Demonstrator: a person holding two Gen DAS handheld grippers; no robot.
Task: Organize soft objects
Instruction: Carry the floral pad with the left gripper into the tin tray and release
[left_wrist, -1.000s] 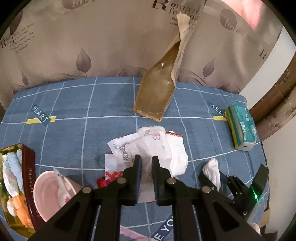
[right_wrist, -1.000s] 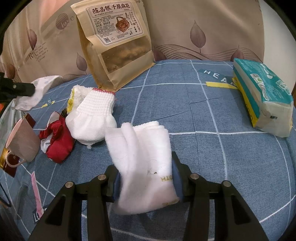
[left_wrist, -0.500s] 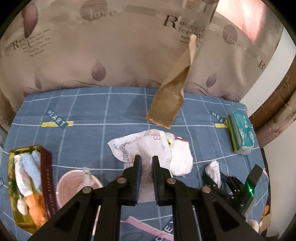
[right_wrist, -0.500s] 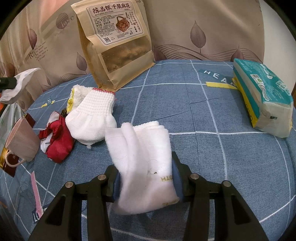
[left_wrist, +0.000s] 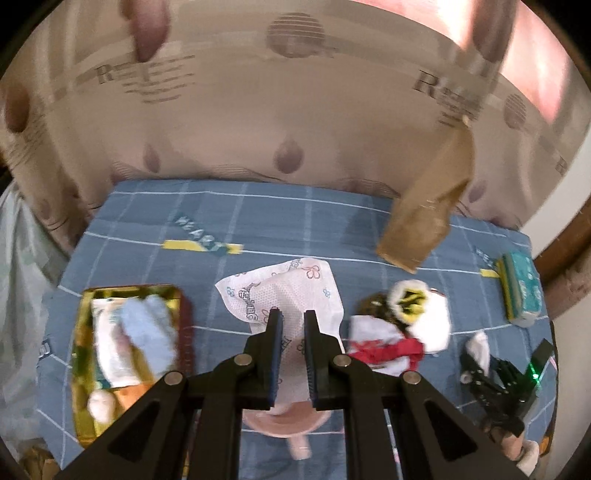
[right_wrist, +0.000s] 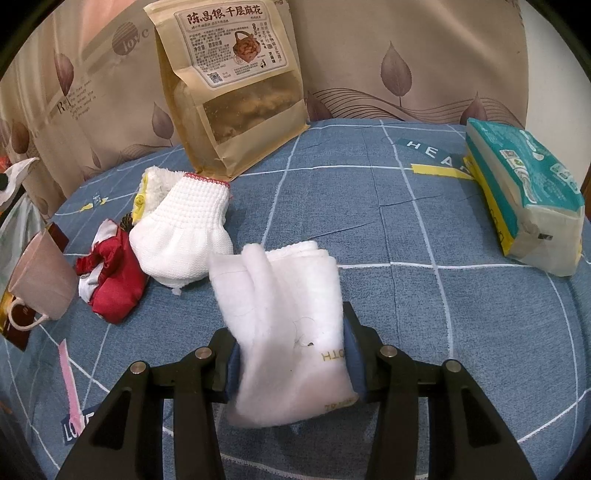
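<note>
Left wrist view: left gripper is clamped on the printed white cloth, held high above the blue tablecloth, beside the gold tin of soft items. Cloth is best lowered fully into the tin before release is made. Right gripper is closed on a folded white towel, held low, level, near the white glove.

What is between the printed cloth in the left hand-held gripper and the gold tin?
Nothing visible. The left hand-held gripper holds the printed cloth lifted above the table, and the tin lies open to its left, across bare tablecloth. The tin already holds a blue cloth and other items.
</note>
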